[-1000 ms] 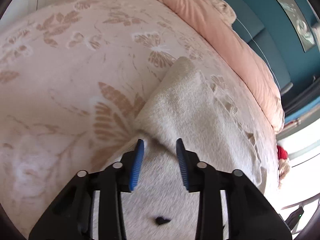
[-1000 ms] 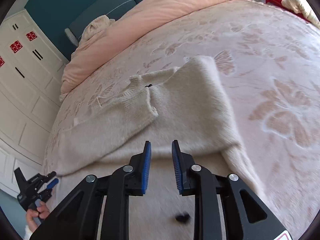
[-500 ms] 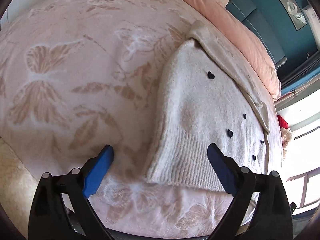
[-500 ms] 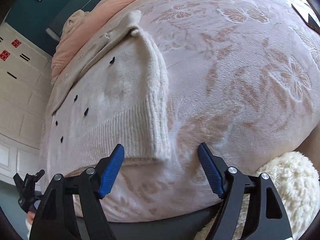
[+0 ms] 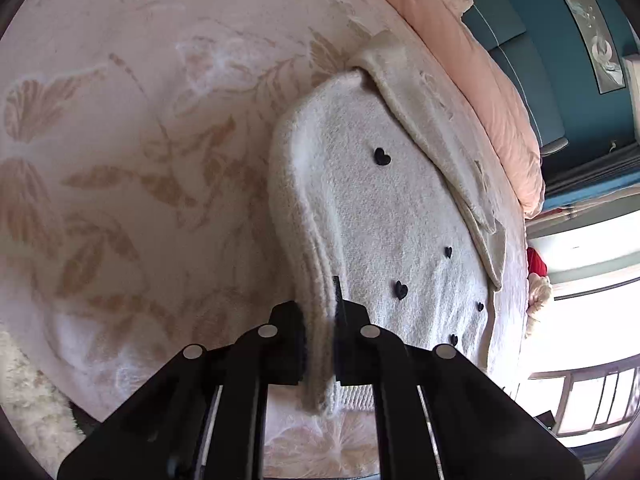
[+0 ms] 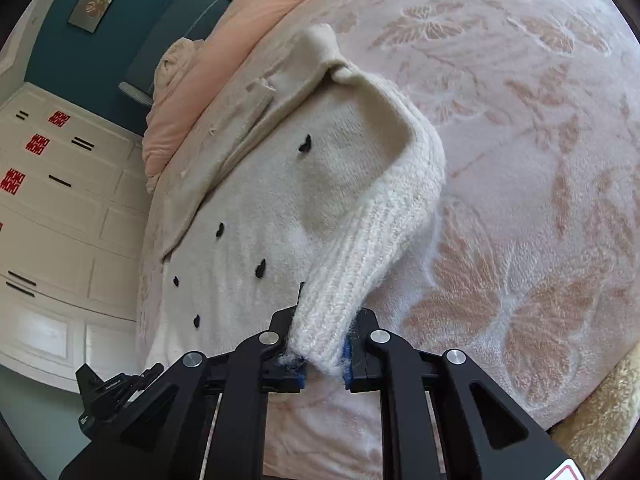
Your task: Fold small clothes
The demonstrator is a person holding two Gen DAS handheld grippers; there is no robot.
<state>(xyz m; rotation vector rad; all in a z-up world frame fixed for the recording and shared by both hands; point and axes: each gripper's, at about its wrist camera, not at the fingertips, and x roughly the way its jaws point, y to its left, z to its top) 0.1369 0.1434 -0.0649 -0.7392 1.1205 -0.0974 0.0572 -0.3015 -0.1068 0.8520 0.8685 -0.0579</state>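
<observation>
Both hand-held grippers, left point(image 5: 320, 344) and right point(image 6: 324, 354), clench the ribbed hem corners of a cream cardigan point(image 5: 384, 220) near the bed's point(image 5: 140, 160) front edge.

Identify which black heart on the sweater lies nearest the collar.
The large heart highest up the sweater, alone just under the collar; the other hearts cluster lower, towards the hem.

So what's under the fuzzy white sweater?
The pink flowery blanket lies under the sweater, showing all around it. The part directly beneath is covered, so anything there stays hidden.
</observation>
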